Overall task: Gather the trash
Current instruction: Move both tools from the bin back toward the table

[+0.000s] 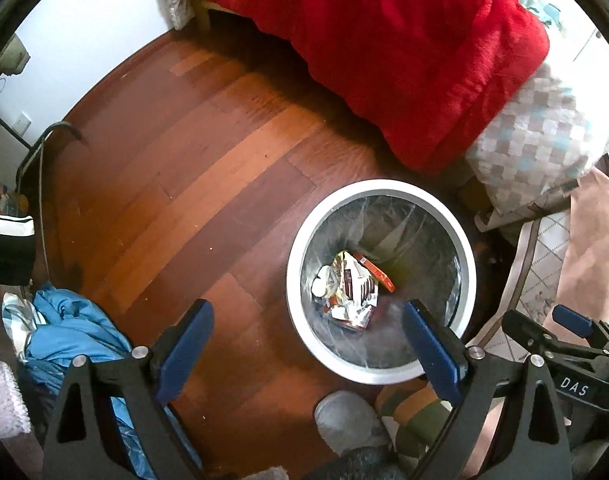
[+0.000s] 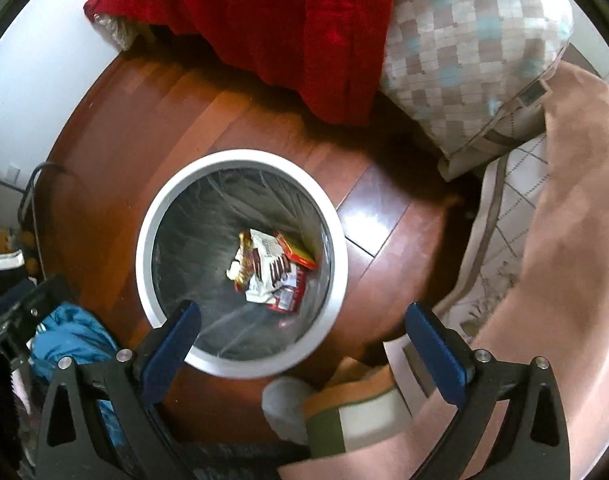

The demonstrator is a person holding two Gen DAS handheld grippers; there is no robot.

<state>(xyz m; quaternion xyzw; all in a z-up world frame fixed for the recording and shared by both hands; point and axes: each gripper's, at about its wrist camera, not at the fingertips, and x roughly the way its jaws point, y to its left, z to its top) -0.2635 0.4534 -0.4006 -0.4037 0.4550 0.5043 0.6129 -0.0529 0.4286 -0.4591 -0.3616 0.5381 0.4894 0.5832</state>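
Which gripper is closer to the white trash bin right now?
Right. The right gripper hangs over the white trash bin, fingers spread. The left gripper sits off its left side, mostly over floor.

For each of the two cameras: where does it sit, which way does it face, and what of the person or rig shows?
Left wrist: on the left gripper, facing steeply down at the floor and white bin; its open blue fingers and the right gripper show.
Right wrist: on the right gripper, facing down almost over the bin; open, empty fingers show.
Shared: bin, wrappers, red blanket.
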